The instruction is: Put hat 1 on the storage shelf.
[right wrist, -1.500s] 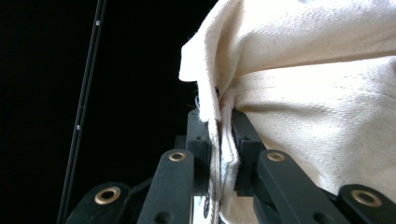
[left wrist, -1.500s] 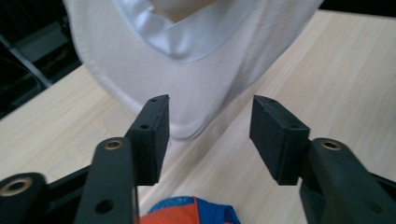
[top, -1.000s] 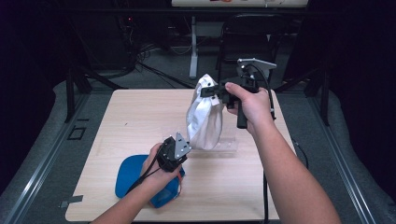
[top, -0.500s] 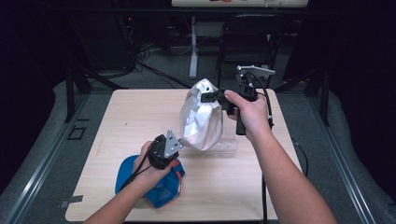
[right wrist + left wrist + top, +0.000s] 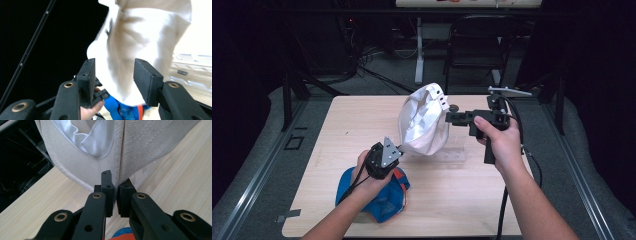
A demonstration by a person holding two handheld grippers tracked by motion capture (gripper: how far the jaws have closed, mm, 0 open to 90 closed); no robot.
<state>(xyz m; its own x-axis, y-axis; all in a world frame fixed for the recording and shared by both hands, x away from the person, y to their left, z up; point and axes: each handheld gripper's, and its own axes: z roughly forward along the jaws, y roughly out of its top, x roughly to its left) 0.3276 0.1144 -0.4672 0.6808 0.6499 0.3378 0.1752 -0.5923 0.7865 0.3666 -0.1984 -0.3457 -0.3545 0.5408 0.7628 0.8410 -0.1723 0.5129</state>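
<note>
1. White cap (image 5: pixel 422 127): a pale canvas cap is held up above the wooden surface (image 5: pixel 337 125), crown toward the far edge, its lining turned toward the high camera. Two small eyelets can be seen near its upper rim in the high view.
2. Left gripper (image 5: pixel 398 148): it is held over the near-left part of the surface. Its fingers (image 5: pixel 108 187) are closed tight on the lower edge of the cap, along a seam, as seen in the left gripper view (image 5: pixel 113 195). The cap's white satin lining (image 5: pixel 95 142) hangs just above them.
3. Right gripper (image 5: pixel 451 118): it is held level at the cap's right side. Its fingers (image 5: pixel 86 77) stand wide apart and have just been opening. In the right gripper view (image 5: pixel 113 80) the cap (image 5: pixel 140 45) lies beyond and between them, blurred, and no pad is seen pressing on it.
4. Blue cap (image 5: pixel 379 197): a second cap, blue with an orange band, lies on the near-left part of the surface, partly under the left hand (image 5: pixel 369 180). It also appears in the right gripper view (image 5: pixel 122 108) below the white cap.
5. Clear stand (image 5: pixel 454 152): a transparent object rests on the surface just below the white cap; its form cannot be made out.
6. Writing: no brand, label or lettering can be read on either cap or on the grippers.
</note>
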